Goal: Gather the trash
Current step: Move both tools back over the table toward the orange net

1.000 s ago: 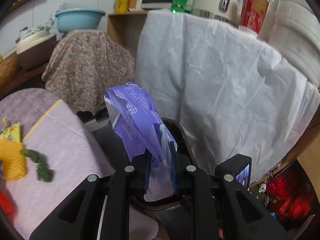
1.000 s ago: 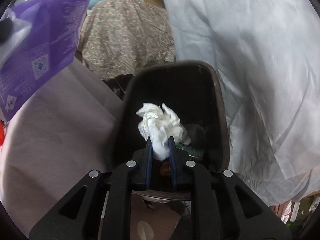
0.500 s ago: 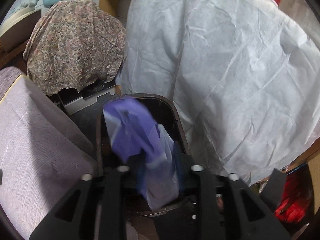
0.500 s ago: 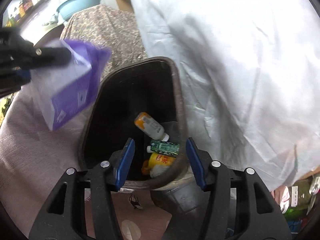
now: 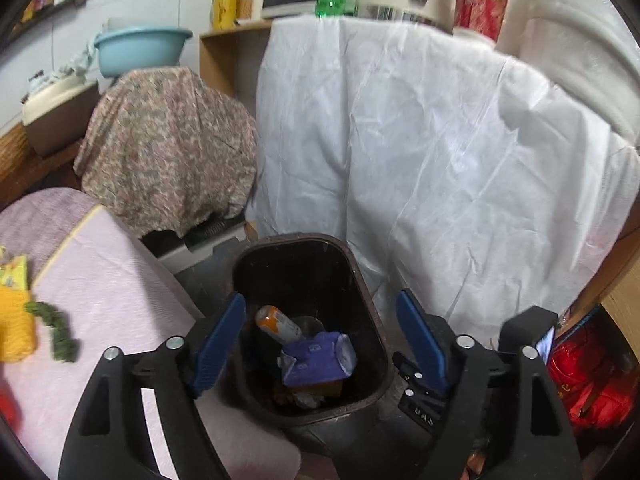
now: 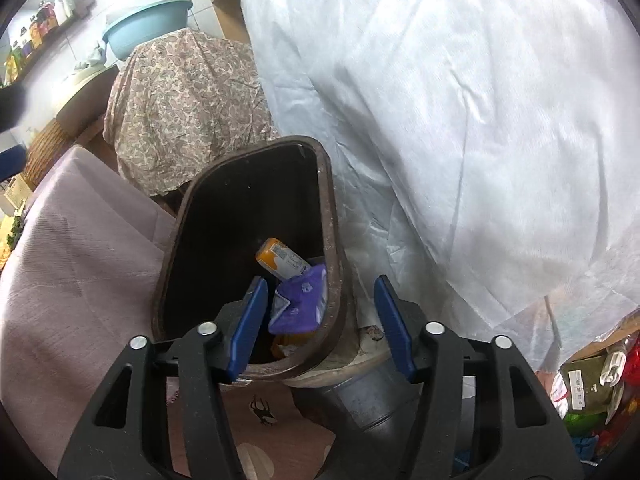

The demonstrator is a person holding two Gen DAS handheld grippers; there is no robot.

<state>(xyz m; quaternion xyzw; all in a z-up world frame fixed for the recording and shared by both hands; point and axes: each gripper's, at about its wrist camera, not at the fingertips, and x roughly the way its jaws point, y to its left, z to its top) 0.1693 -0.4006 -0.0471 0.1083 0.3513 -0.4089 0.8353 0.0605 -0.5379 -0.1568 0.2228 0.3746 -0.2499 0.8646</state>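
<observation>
Since the earlier frames our left gripper [image 5: 320, 338] has let go of the purple packet [image 5: 316, 358], which now lies inside the dark bin [image 5: 370, 292]; the white tissue our right gripper [image 6: 318, 318] carried a second ago is gone from between its jaws too. We note both sets of jaws standing wide, nothing between them. In the left view the packet sits crumpled below and between the blue pads, resting against an orange-and-white bottle [image 5: 278, 324] with other scraps beneath. In the right view the packet [image 6: 300, 304] lies at the bin's [image 6: 332, 216] right wall, just beyond the left pad, apart from both pads. Off left, a yellow pack [image 5: 14, 312] lies on the pink-covered surface [image 5: 112, 280]. A white sheet [image 5: 440, 168] hangs behind the bin.
</observation>
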